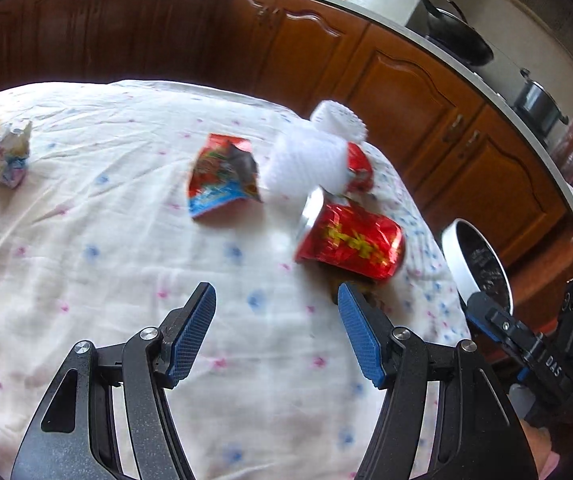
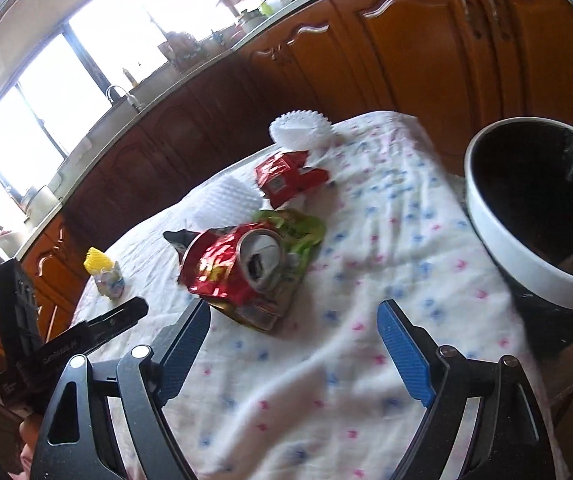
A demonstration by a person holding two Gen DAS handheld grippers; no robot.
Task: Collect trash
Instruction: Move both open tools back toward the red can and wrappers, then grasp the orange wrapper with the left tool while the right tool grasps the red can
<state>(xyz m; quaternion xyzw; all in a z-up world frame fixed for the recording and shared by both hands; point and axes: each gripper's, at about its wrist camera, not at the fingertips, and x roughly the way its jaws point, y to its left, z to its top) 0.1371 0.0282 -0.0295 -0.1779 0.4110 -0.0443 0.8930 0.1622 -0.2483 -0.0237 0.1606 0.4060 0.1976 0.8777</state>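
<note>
mostly undone: one red pack lies in the bin [image 2: 486, 204] at right; crushed can [image 2: 246, 264], wrappers [image 1: 222, 176], foam nets [image 1: 306, 164] remain on the tabletop [image 2: 366, 360]; both the left gripper [image 1: 276, 336] and the right gripper [image 2: 294, 352] are spread, empty.

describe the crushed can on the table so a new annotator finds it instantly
Start at the table with the flowered white cloth and go toward the white-rimmed black bin at its edge. The crushed red can lies on its side in the pile nearest that bin, on a green wrapper. Only it shows a round silver top with a pull-tab opening; the red items nearby are flat packets.

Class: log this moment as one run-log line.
left hand-held gripper open, empty | right hand-held gripper open, empty | crushed can on table | bin beside
</note>
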